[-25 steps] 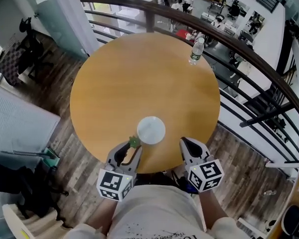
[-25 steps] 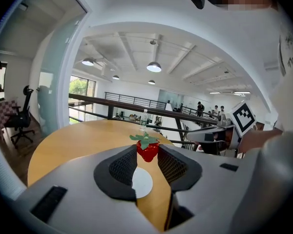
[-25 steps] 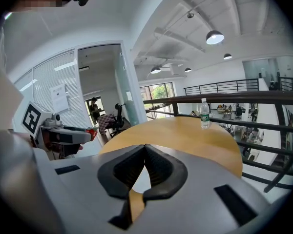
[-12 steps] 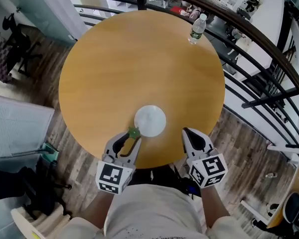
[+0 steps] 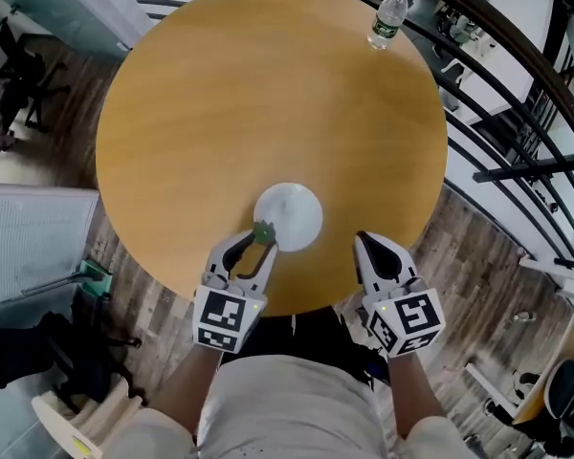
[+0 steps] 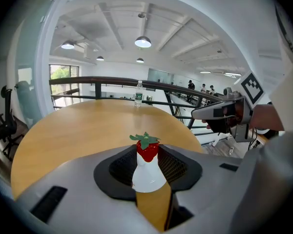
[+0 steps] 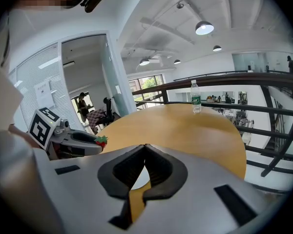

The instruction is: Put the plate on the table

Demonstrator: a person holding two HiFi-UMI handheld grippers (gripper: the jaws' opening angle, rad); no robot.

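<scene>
Head view: left claw (image 5: 264, 241) grips strawberry (image 5: 263, 230) beside plate (image 5: 293, 214); right claw (image 5: 364, 242) closed; bottle (image 5: 386, 19) far.

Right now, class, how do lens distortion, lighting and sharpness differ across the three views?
Head view: the table is evenly lit and sharp. Left gripper view: fisheye with dark corners, the ceiling lamp is bright, the strawberry is crisp. Right gripper view: same fisheye, the railing is bowed by the lens, the water bottle is clear.

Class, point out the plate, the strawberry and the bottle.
plate (image 5: 289, 216), head view, its bare centre.
strawberry (image 6: 147, 150), left gripper view, its red body.
bottle (image 5: 387, 22), head view, its label.
</scene>
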